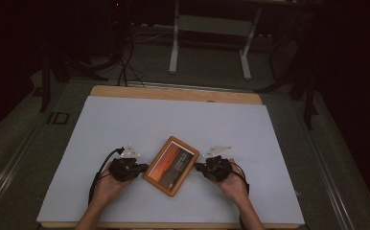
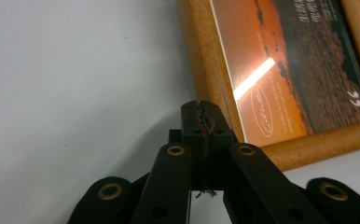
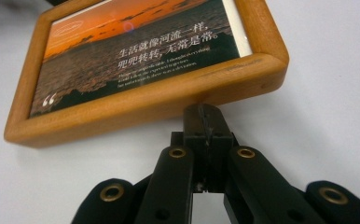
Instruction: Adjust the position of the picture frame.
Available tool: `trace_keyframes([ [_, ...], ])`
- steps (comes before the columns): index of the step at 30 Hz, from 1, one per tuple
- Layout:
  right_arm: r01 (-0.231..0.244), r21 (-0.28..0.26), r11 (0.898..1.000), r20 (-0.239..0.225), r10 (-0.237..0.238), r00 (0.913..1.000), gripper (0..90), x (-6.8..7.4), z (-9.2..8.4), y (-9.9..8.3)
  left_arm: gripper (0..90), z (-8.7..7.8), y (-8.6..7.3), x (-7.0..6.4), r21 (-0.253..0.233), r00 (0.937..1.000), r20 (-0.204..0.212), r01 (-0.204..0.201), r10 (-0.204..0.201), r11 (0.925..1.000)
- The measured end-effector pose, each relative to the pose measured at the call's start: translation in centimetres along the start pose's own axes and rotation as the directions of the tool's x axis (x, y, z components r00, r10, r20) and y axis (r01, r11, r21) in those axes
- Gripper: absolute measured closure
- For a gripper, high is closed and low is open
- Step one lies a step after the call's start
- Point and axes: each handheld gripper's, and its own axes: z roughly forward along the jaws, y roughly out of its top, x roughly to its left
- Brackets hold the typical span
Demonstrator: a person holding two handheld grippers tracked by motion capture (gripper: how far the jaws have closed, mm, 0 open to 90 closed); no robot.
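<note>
A wooden picture frame [image 1: 171,165] with an orange sunset print and white lettering lies flat and askew on the white table top. My left gripper [image 1: 144,168] sits at its left edge, jaws shut with nothing between them. In the left gripper view the shut tips [image 2: 202,109] reach the frame's wooden border [image 2: 206,79]. My right gripper [image 1: 197,166] is at the frame's right side, also shut and empty. In the right gripper view its tips [image 3: 205,112] meet the frame's near wooden edge [image 3: 169,100].
The white sheet [image 1: 125,124] covers a wooden table whose far edge [image 1: 173,93] shows. Beyond it, on the dark floor, stand a white table base [image 1: 212,28] and cables [image 1: 125,62]. A person's hands hold both grippers near the table's front edge.
</note>
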Motion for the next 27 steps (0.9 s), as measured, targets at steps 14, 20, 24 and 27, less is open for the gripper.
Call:
trace_keyframes([
  [14, -0.029, -0.004, 1.0, 0.023, 0.029, 0.9993, 90.0, -1.3, -0.1, 0.0, 89.9, 0.2, -0.1, -2.0, -0.039, 0.9977, 0.068, -0.005, 0.007, 0.9992],
  [20, -0.055, -0.011, 0.998, 0.036, 0.055, 0.9978, 90.0, -1.9, 0.1, 0.2, 89.9, 0.4, 0.2, -2.4, -0.06, 0.9942, 0.106, -0.006, 0.013, 0.9982],
  [24, -0.07, -0.015, 0.997, 0.048, 0.07, 0.9964, 90.0, -2.2, 0.2, 0.4, 89.9, 0.6, 0.4, -2.8, -0.069, 0.9921, 0.124, -0.012, 0.021, 0.9975],
  [27, -0.081, -0.022, 0.997, 0.046, 0.082, 0.9956, 90.0, -2.6, 0.3, 0.4, 89.9, 0.8, 0.5, -3.0, -0.075, 0.9903, 0.137, -0.01, 0.02, 0.9971],
])
